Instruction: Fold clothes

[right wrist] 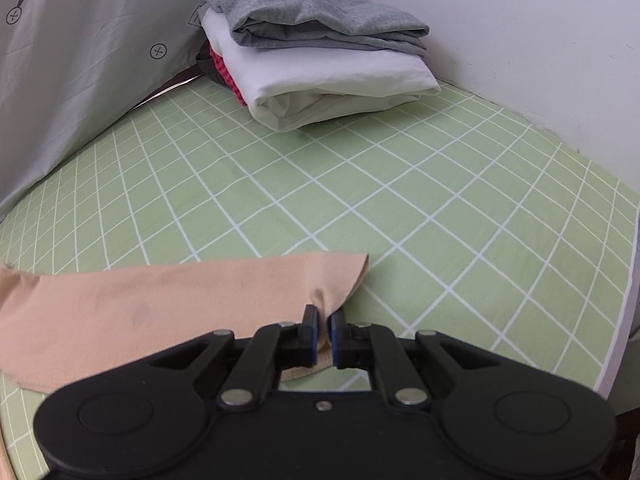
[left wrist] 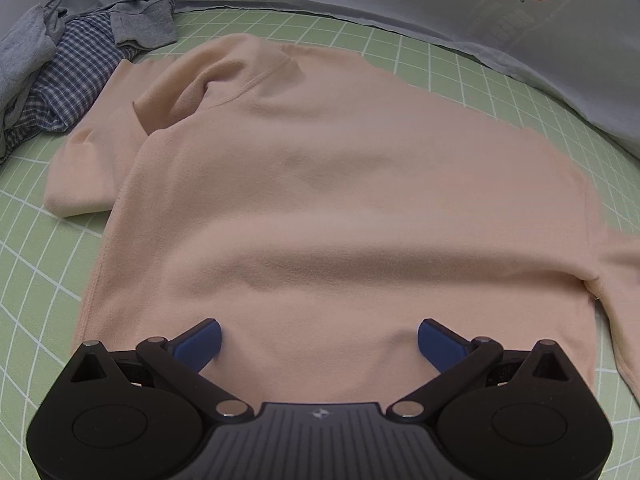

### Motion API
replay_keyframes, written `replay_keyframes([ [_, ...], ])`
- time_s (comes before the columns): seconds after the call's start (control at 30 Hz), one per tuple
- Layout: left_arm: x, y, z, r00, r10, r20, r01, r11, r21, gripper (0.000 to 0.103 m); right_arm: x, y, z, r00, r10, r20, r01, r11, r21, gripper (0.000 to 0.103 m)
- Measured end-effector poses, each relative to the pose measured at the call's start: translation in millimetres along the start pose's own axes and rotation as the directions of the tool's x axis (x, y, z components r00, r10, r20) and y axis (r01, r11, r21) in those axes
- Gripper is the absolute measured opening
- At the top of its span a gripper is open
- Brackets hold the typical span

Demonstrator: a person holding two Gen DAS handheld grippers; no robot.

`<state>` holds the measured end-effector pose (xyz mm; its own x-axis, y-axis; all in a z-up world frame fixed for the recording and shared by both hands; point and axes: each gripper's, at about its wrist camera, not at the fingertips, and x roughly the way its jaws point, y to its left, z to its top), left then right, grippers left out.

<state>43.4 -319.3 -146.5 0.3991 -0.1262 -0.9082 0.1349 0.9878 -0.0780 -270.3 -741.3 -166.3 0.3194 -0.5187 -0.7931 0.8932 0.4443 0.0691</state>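
Peach top (left wrist: pixel 340 200) lies spread flat on green grid mat (left wrist: pixel 460 76), body facing up, neck end toward the far side, one short sleeve out to the left w/ shoulder fabric bunched over it. L gripper (left wrist: pixel 319 342) sits over the near hem, blue pads (left wrist: pixel 200 344) spread wide, both resting on or just above the cloth, nothing pinched btw them.

R gripper (right wrist: pixel 324 330) has jaws nearly together, clamped on the end of the top's other sleeve (right wrist: pixel 168 304); fabric puckers up right at the pads & a bit of cuff shows underneath btw the fingers. Sleeve runs off to the left in the right wrist view, lying flat on the mat.

Far corner, right view: folded stack (right wrist: pixel 320 60), grey on top, white below, sth red/dark under that. Left view, upper left: loose heap (left wrist: pixel 60 76) of grey + blue check clothes, touching the sleeve edge. Grey sheet (left wrist: pixel 440 12) w/ carrot print along the back
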Motion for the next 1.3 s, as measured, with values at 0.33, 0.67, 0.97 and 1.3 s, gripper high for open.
replay_keyframes([
  [0.33, -51.3, 39.1, -10.7, 0.987, 0.085, 0.135, -0.077, 0.995, -0.063, 0.103, -19.0, 36.2, -4.9, 0.992, -0.117, 0.049, 0.124, 0.977, -0.176, 0.057],
  [0.67, -71.6, 121.8, -62.6, 0.986, 0.167, 0.022, -0.161, 0.975, -0.152, 0.102, -78.7, 155.4, -66.7, 0.949, 0.296, -0.11, -0.315, 0.872, -0.375, 0.081],
  [0.97, -78.7, 143.8, -75.1, 0.995, 0.102, 0.008, -0.102, 0.995, 0.002, 0.097, -115.6, 238.5, -134.1, 0.903, 0.36, -0.233, -0.429, 0.734, -0.527, 0.044],
  [1.3, -72.1, 155.4, -72.6, 1.0, 0.004, -0.004, -0.004, 0.998, 0.057, 0.075, -140.6, 204.8, -160.3, 0.937, 0.277, -0.212, -0.345, 0.819, -0.458, 0.008],
])
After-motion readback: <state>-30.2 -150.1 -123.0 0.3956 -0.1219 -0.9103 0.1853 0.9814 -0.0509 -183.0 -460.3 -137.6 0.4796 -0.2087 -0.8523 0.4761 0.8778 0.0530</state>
